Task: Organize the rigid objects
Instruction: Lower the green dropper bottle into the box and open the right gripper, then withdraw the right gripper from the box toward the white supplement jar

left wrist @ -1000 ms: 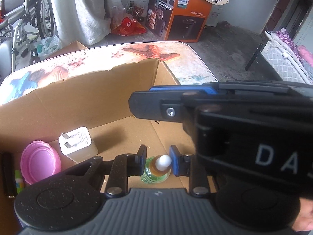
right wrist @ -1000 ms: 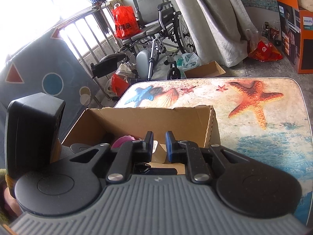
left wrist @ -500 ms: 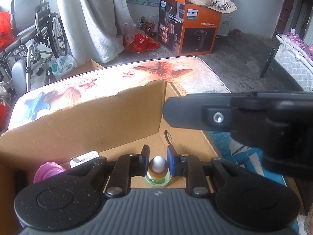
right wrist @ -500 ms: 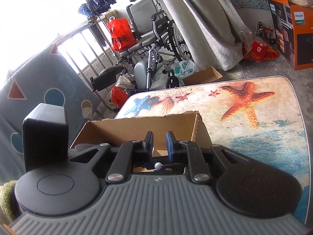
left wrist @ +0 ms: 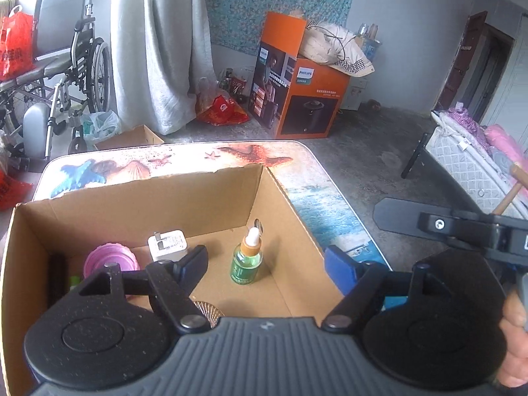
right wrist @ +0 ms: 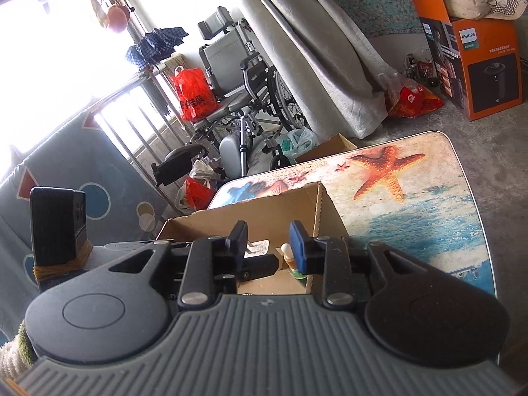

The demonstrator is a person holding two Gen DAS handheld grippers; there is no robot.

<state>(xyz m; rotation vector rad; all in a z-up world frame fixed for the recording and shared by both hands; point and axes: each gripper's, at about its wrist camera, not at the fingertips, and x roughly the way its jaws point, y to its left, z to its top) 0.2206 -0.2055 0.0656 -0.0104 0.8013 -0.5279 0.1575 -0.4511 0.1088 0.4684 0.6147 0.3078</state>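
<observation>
The left wrist view sits just behind its gripper (left wrist: 265, 264), close above the near edge of the box (left wrist: 132, 211), looking steeply down into it and on across the table (left wrist: 316, 198) to the far wall. The right wrist view rides behind its own gripper (right wrist: 269, 242), set lower and further right, facing across the table toward the window and wheelchair (right wrist: 244, 99) at far left, the box (right wrist: 264, 211) just ahead. The 2 views share the box, the bottle (left wrist: 247, 259) (right wrist: 287, 253) in it, the starfish table (right wrist: 429, 204), the wheelchair (left wrist: 66, 76) and the orange carton (left wrist: 297, 99) (right wrist: 475, 59).
</observation>
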